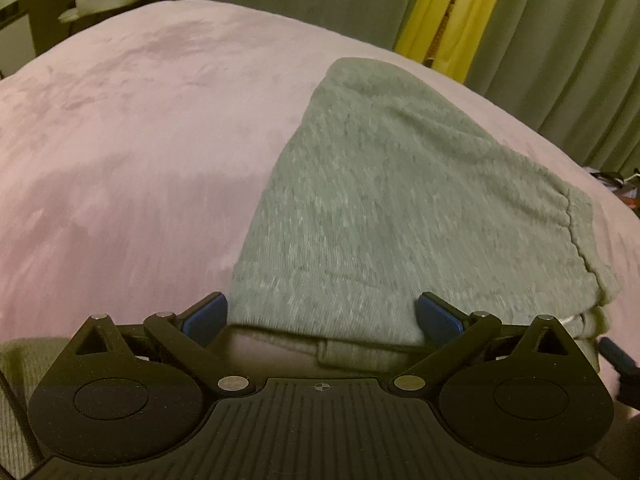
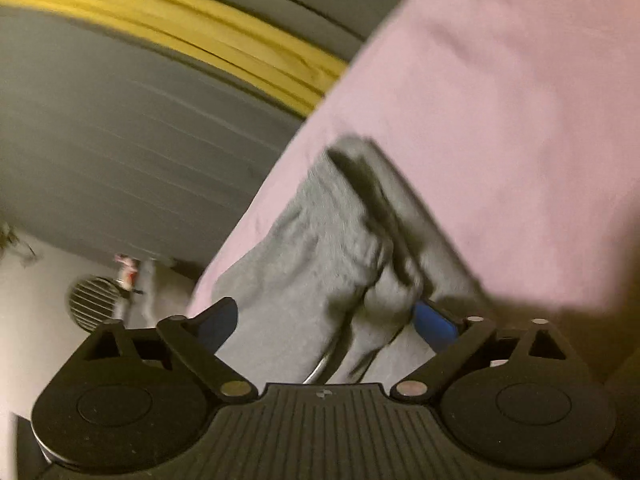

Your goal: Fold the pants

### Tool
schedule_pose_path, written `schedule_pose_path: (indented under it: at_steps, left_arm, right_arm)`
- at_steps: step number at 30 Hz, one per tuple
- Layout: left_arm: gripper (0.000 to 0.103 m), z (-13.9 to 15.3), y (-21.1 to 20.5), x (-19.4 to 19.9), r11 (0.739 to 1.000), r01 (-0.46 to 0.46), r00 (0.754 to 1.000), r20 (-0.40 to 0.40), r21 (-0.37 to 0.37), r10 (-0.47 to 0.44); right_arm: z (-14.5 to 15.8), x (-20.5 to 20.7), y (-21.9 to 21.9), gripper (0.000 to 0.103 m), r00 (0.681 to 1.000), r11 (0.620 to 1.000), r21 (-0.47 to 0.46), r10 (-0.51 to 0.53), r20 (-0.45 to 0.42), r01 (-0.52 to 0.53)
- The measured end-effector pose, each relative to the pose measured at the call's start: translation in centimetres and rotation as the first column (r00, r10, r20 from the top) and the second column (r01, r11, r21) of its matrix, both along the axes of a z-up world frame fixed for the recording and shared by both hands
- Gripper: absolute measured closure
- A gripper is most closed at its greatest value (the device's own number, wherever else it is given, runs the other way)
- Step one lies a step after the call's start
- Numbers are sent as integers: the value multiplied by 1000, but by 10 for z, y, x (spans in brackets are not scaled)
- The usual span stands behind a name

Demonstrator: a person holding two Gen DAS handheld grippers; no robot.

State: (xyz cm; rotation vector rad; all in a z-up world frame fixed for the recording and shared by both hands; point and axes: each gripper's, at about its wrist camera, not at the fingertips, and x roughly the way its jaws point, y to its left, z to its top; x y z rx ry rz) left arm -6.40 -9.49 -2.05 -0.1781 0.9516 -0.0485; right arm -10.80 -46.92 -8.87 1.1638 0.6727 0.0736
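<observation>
Grey pants (image 1: 384,200) sit folded on the pink blanket (image 1: 140,140), both the left gripper (image 1: 322,314) and right gripper (image 2: 324,322) gaping wide with nothing pinched, and that knit looks soft and floppy, so I'd grab the thick hem.

Black ribbed left claw (image 1: 322,314) and right claw (image 2: 324,320) (blue pads, silver pivot pins)
</observation>
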Motion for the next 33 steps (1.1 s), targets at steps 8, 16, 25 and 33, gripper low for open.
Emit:
schedule_pose_path:
  at_steps: [8,16,25,33]
  left_arm:
    - [0,4,12,-4,997,-81,997,6,6,81]
    - [0,5,34,1,980,-104,994,15,-171,108]
    - [0,5,40,0,954,-80,996,1,-289,84]
    - [0,7,56,0,910,-52,998,-5,-412,55]
  right_arm:
    - [-15,27,7,34,998,999,15,-27,-48,28]
    - [-24,36,8,41,998,999,43,-12,-69,15]
    - [0,33,26,61,999,991,-128,45,10,-44]
    - [3,10,14,62,999,996,-85,-7,42,10]
